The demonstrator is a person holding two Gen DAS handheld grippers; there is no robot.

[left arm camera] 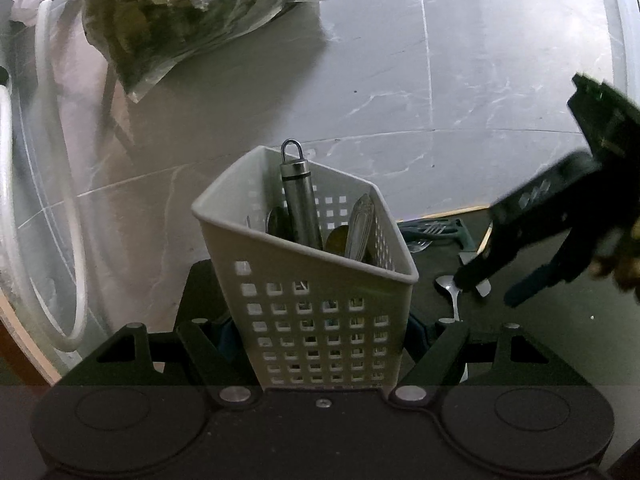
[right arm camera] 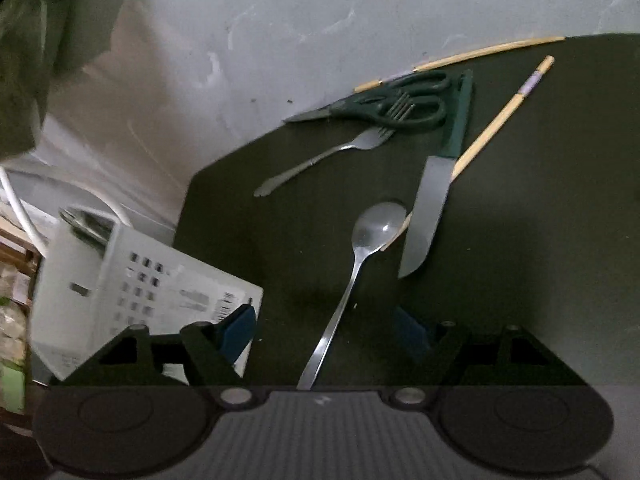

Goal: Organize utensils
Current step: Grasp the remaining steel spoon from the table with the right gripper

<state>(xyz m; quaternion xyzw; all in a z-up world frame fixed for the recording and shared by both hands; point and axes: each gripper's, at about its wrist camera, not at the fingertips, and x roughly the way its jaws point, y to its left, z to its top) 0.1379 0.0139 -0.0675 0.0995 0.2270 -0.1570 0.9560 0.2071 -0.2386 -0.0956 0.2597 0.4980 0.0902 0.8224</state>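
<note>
- Left gripper (left arm camera: 320,336): jaws closed against both sides of a white perforated utensil caddy (left arm camera: 316,280), held upright in front of the grey marbled wall (left arm camera: 480,60).
- Caddy contents: steel cylindrical handle with hanging loop (left arm camera: 298,196), a flat patterned handle (left arm camera: 360,224) beside it, darker rounded pieces lower down; cannot tell what they are.
- Right gripper (right arm camera: 324,332): jaws spread wide, nothing clamped. Spoon (right arm camera: 360,256) lies on the dark mat (right arm camera: 540,200) between the two blue-padded fingers (right arm camera: 238,330), handle running back under the gripper body; pads apart from it.
- Spoon bowl touches the tip of a wooden chopstick (right arm camera: 492,132), which passes under the knife (right arm camera: 428,208).
- Knife: blade towards the near edge of the mat, green handle towards the far edge.
- Far edge of mat, by the wall: green-handled scissors (right arm camera: 396,104), a fork (right arm camera: 320,156) with tines under them, a second chopstick (right arm camera: 480,54) along the edge.
- Left of the mat: caddy again, tilted in the right wrist view.
- Upper left: clear bag of dark greens (left arm camera: 192,12), white hose (left arm camera: 52,152).
</note>
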